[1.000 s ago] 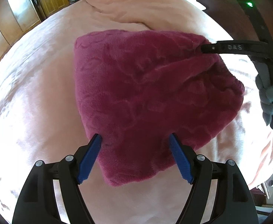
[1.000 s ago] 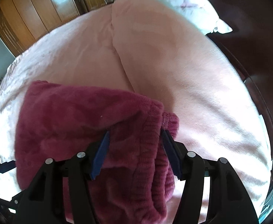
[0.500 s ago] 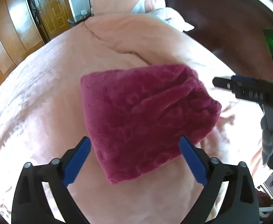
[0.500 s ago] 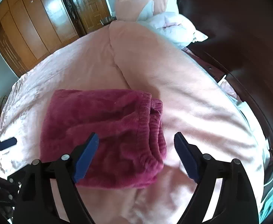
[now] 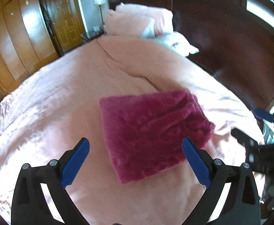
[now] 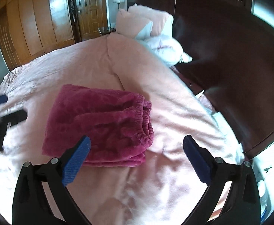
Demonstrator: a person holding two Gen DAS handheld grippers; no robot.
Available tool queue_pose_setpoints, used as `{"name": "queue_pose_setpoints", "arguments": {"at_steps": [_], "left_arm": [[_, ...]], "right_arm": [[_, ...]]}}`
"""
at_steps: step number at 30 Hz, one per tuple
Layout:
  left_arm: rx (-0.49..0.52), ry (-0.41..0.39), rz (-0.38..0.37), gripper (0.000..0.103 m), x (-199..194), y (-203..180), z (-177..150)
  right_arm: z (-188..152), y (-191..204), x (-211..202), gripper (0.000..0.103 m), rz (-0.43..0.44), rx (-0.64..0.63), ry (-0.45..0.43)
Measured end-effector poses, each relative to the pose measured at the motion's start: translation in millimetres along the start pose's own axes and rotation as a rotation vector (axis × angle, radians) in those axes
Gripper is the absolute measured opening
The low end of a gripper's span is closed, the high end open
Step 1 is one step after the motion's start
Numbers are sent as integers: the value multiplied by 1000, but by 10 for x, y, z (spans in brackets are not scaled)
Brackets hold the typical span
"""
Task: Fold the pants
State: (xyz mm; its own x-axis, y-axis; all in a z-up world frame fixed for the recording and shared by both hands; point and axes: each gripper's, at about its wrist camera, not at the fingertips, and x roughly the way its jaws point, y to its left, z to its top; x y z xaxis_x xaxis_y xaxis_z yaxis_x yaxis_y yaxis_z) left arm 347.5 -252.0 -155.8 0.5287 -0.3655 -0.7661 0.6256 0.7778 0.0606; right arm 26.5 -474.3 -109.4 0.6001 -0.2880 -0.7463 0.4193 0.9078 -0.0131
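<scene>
— Pink bedspread point(image 5: 65, 93) everywhere, pillows point(image 6: 146, 22) by the dark headboard point(image 6: 221, 46). Where are the pants?

— Folded into a thick magenta bundle, the pants point(image 6: 99, 120) lie on the bed, waistband toward the headboard.

— And your claws?

— My left claw point(image 5: 135, 161) is spread wide above them, gripping nothing. My right claw point(image 6: 137, 161) is opening, empty, above the bundle's near edge.
</scene>
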Motion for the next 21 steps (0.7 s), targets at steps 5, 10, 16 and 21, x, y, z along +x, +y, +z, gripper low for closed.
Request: {"name": "queue_pose_setpoints", "arguments": {"at_steps": [5, 10, 16, 21], "left_arm": [[-21, -31, 73, 98, -227, 31, 104], [-21, 6, 155, 98, -212, 38, 131], [-1, 20, 130, 98, -204, 37, 98], [-13, 43, 103, 98, -140, 77, 95]], "right_arm": [[-26, 163, -250, 100, -24, -36, -49], [-11, 307, -231, 100, -15, -53, -44], [25, 400, -170, 100, 0, -58, -38], [55, 411, -135, 100, 6, -53, -35]]}}
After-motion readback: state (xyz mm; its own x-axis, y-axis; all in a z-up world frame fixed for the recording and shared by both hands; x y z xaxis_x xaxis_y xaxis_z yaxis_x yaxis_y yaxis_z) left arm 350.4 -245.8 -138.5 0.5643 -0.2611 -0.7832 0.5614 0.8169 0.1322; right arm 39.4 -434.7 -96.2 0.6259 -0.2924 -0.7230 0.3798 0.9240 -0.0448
